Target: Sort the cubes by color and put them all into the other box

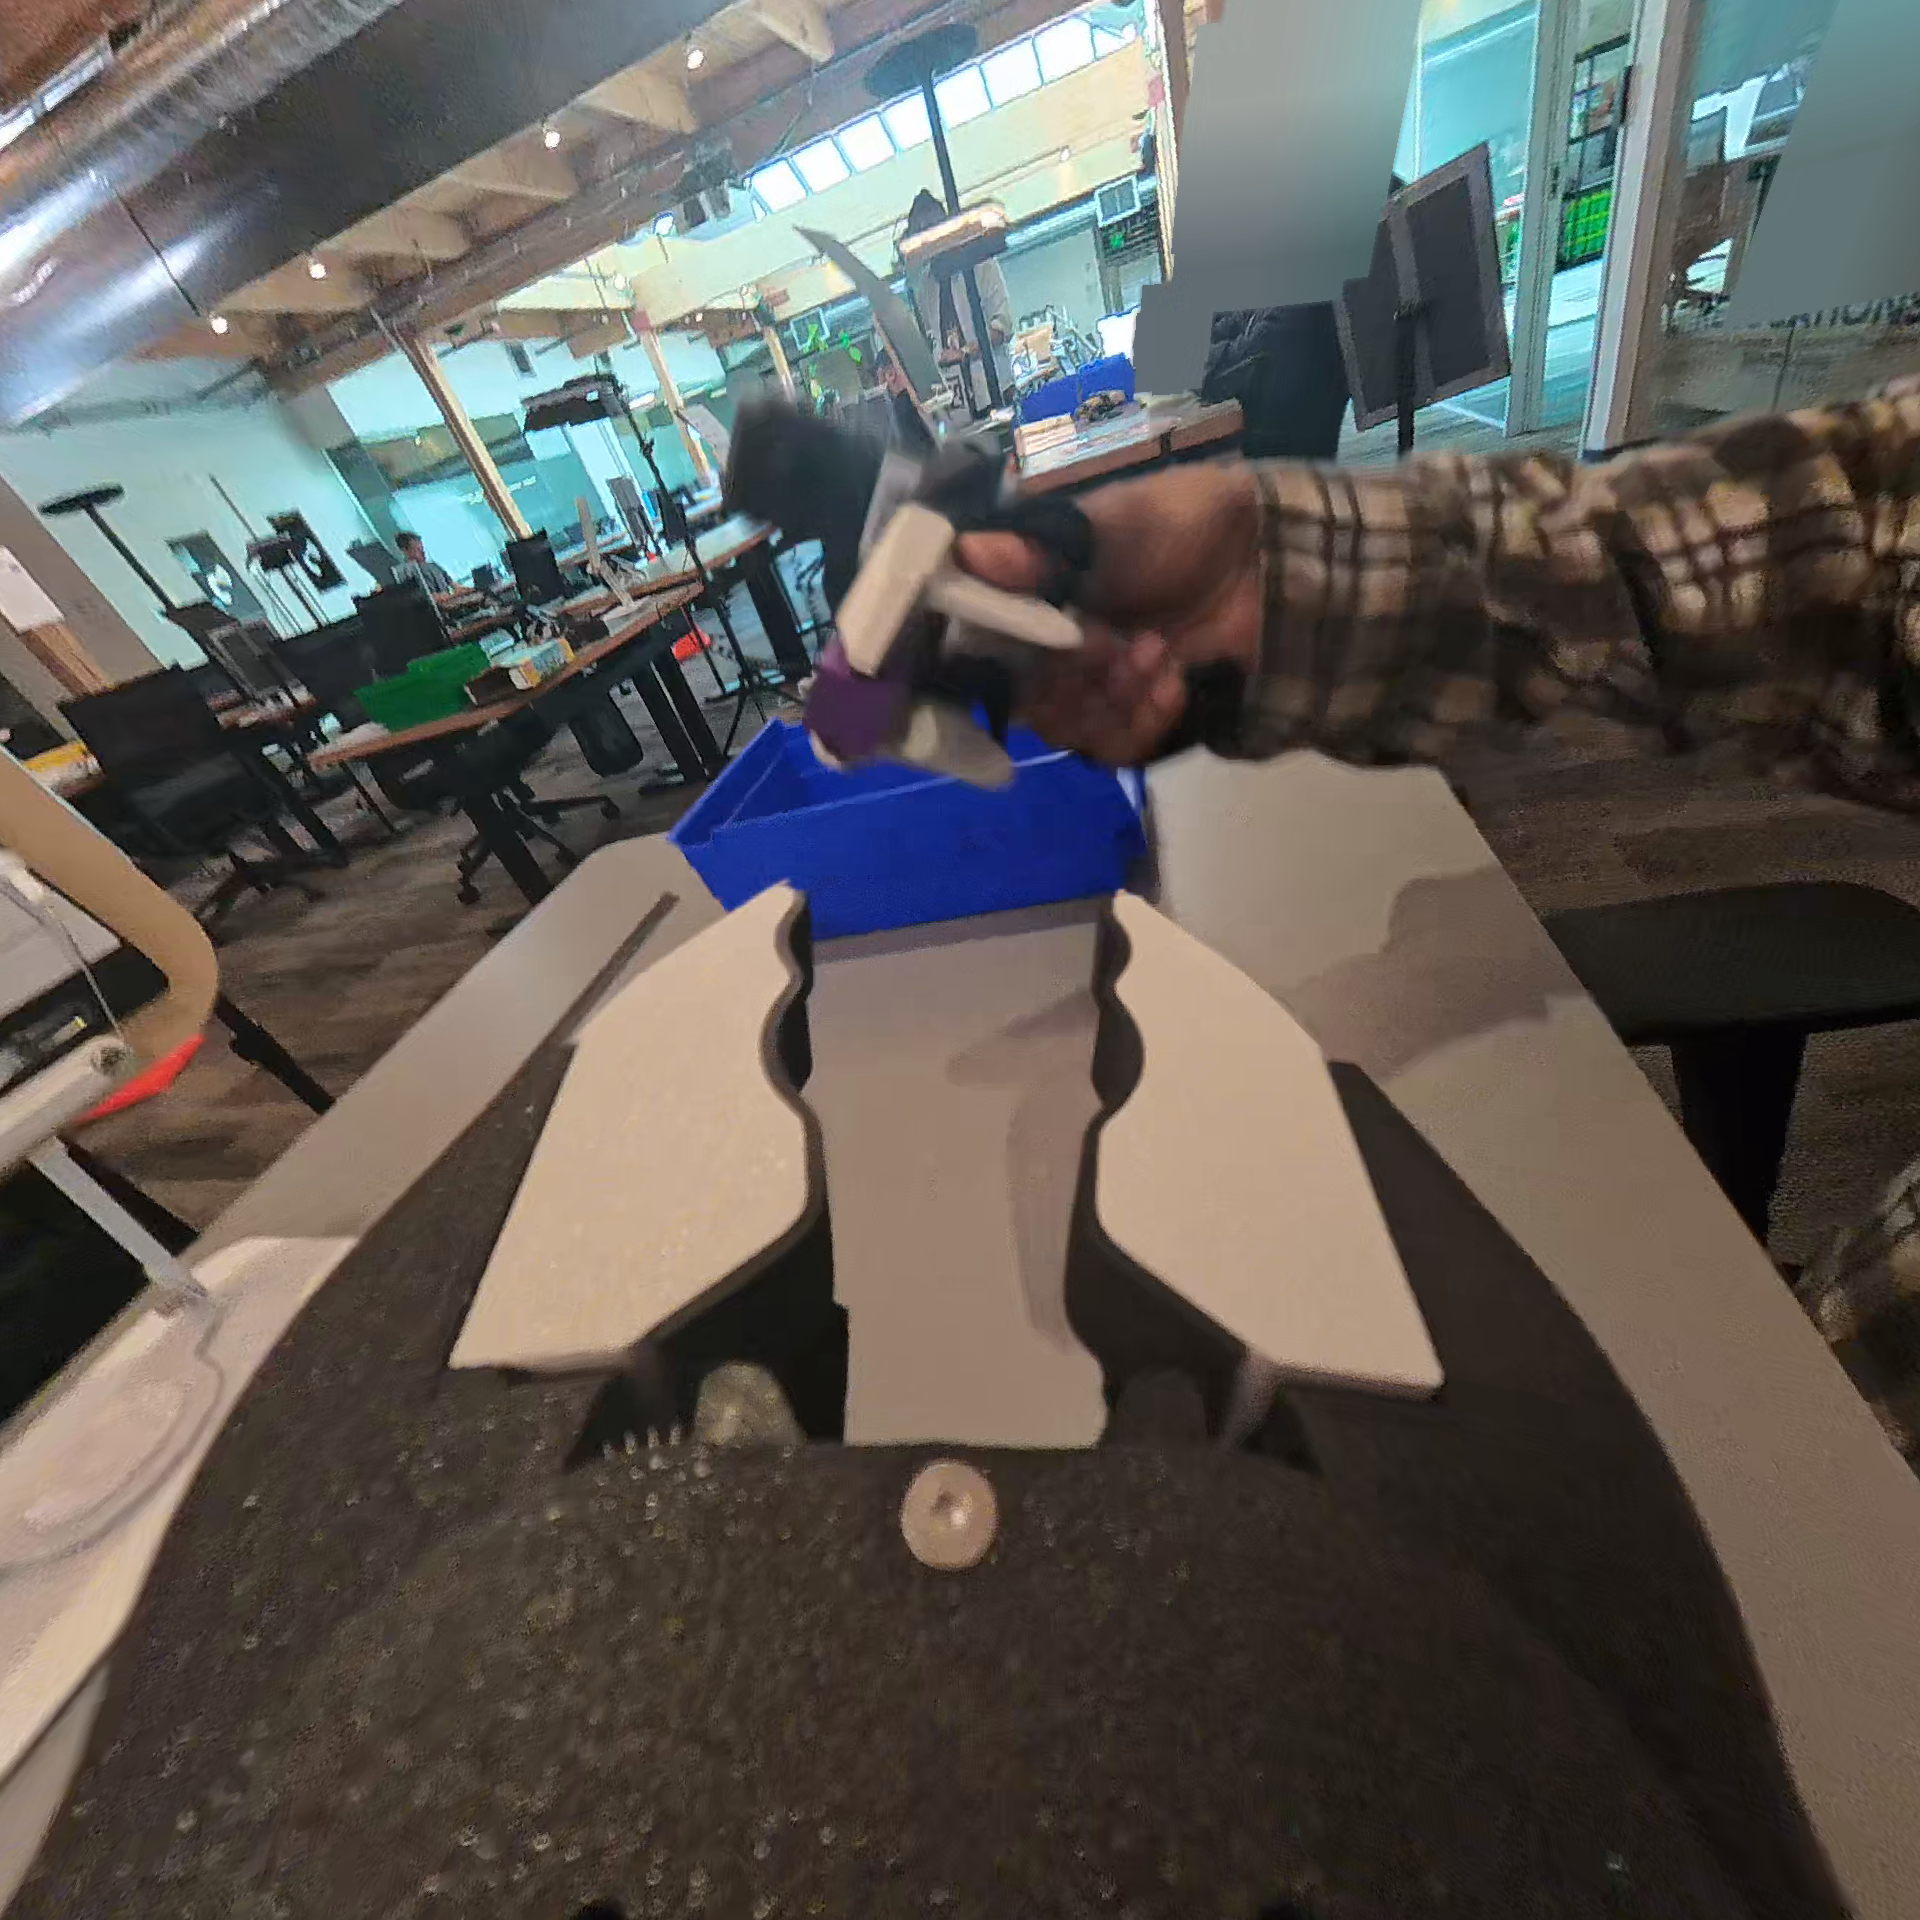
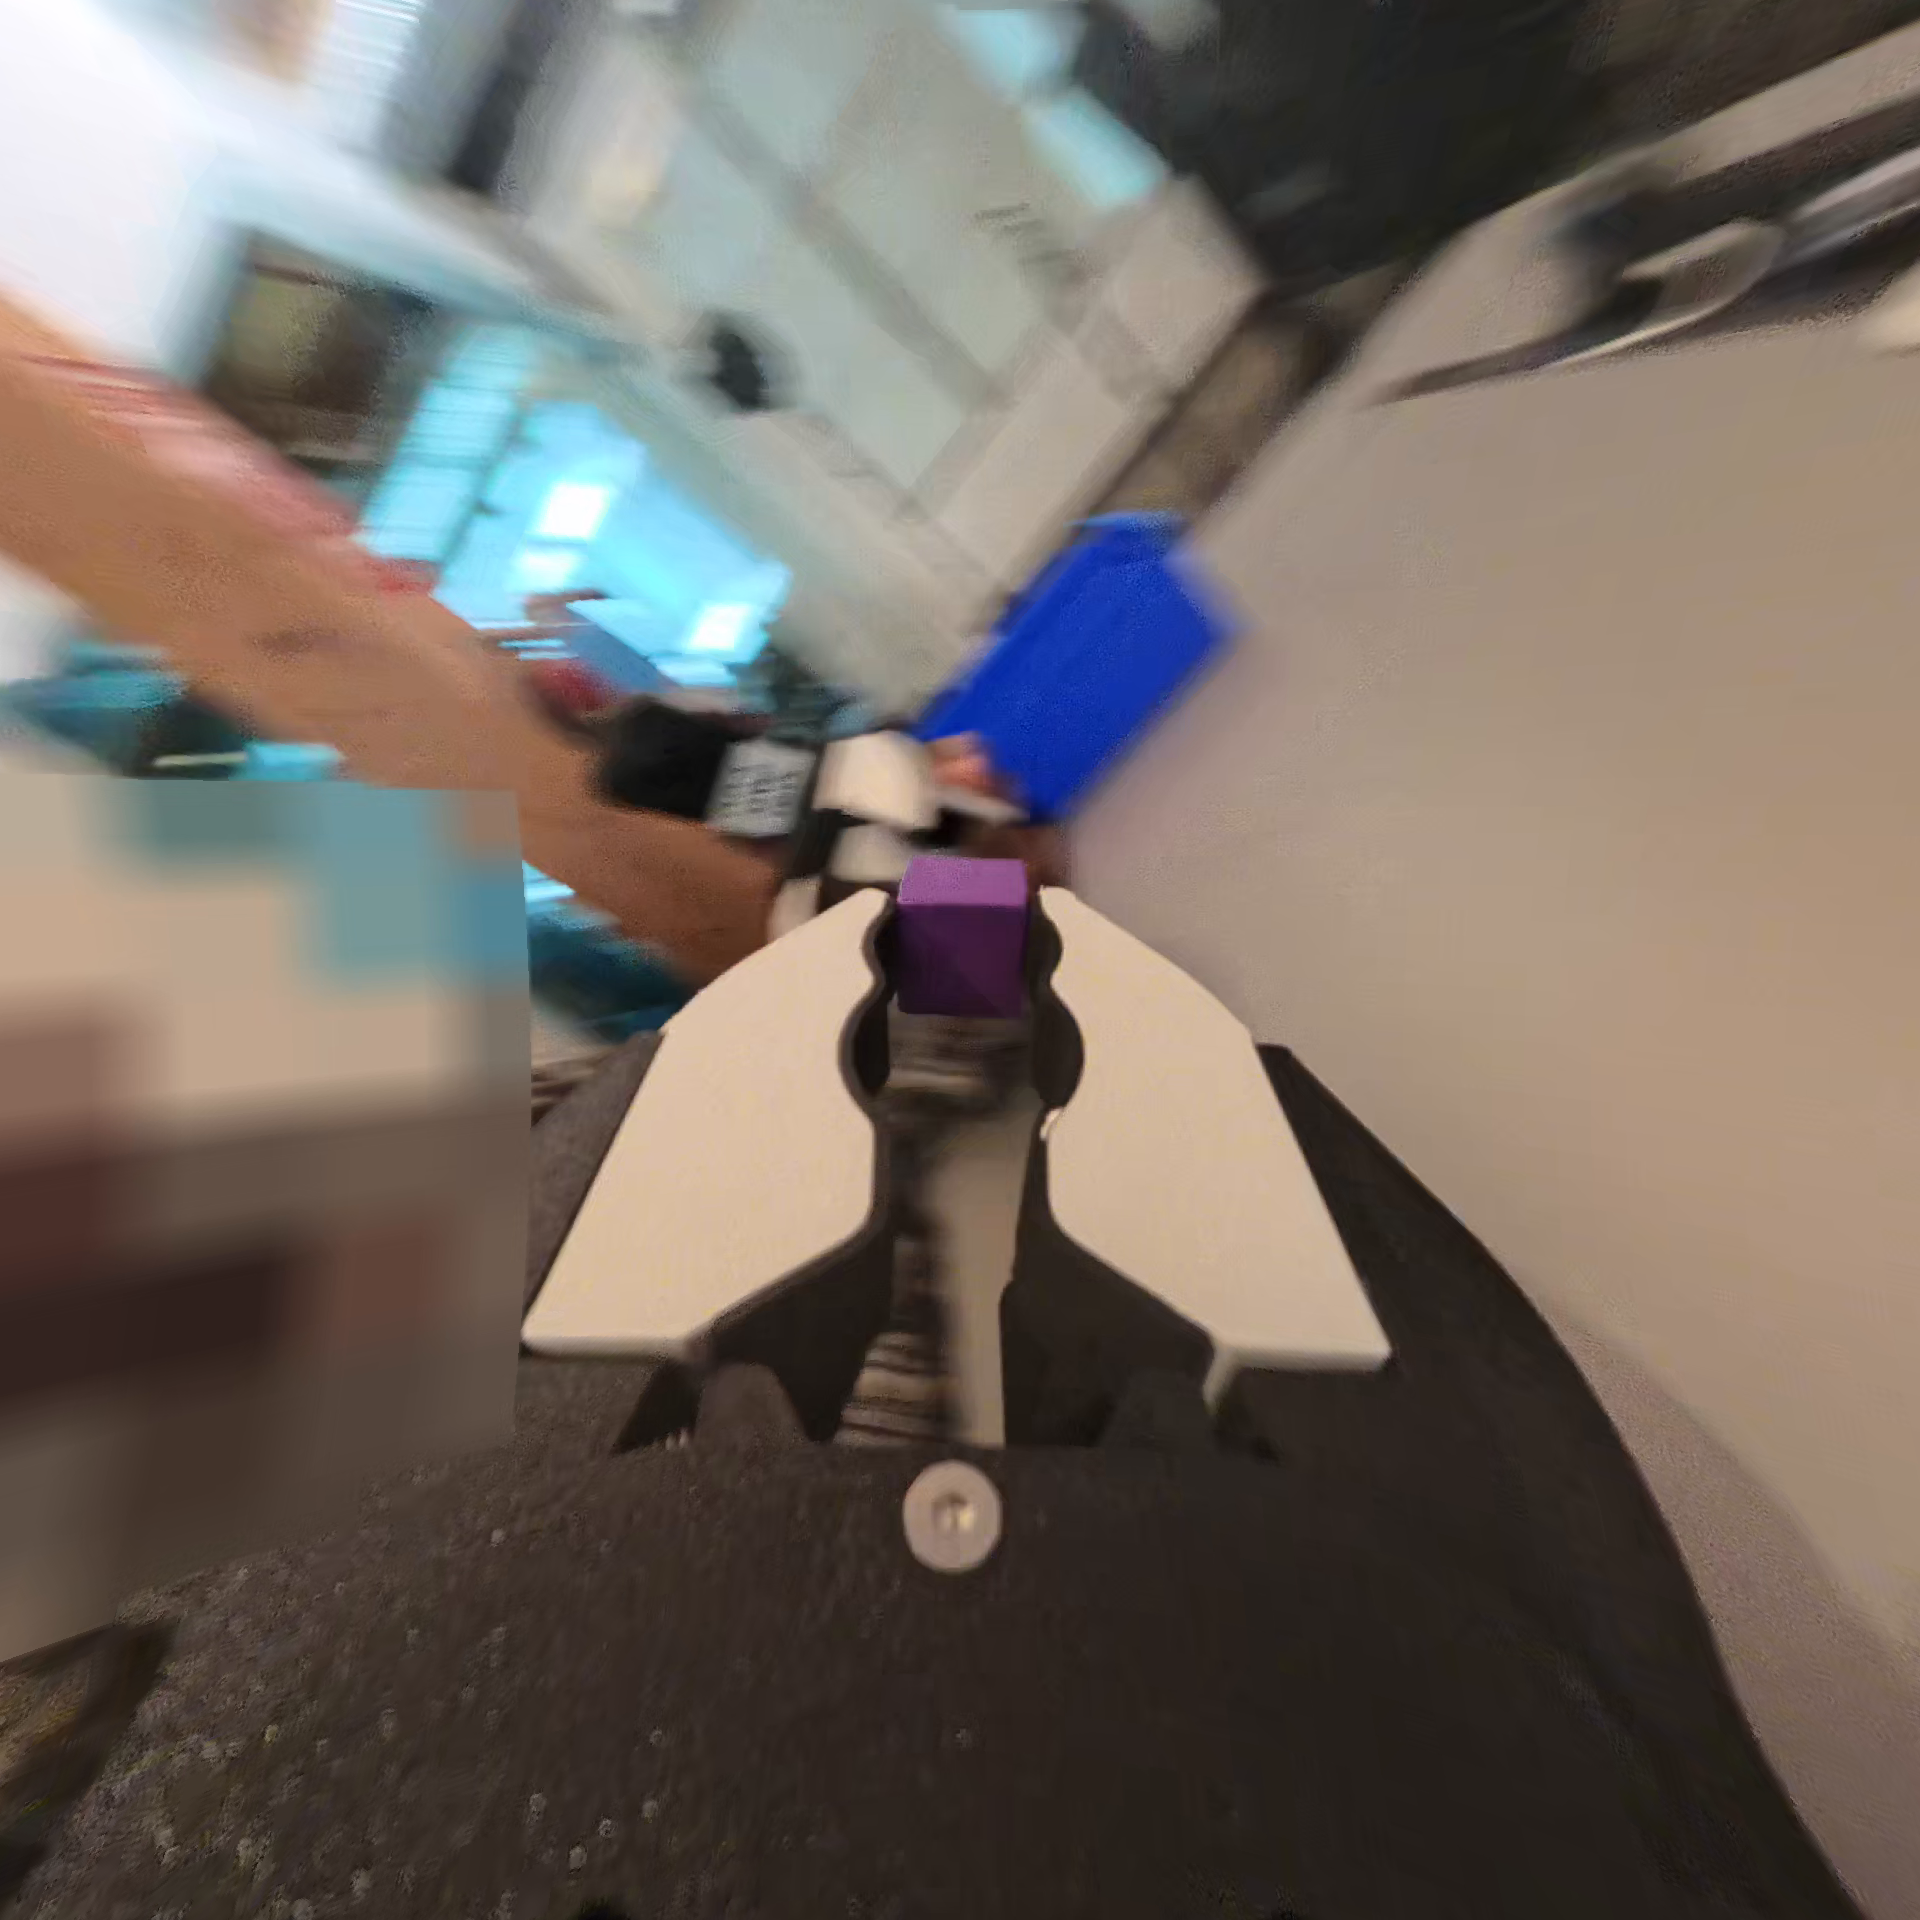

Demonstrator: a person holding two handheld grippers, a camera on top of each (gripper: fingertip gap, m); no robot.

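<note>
Right two-finger gripper (image 2: 961, 940) with pale flat fingers clamping a small purple cube (image 2: 958, 935) at its tips, hovering above the open blue plastic box (image 1: 914, 852) on the grey table (image 1: 1351, 935). Left gripper (image 1: 951, 935) waiting low over the table, jaws spread, holding nothing. Judging progress: one cube nearing deposit; box contents hidden, other cubes and second box unseen, so remainder unknown.

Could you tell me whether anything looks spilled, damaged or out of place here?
Nothing stands out. The right gripper holds a purple cube above the blue box, the left gripper is open, and the table shows no spill.
</note>
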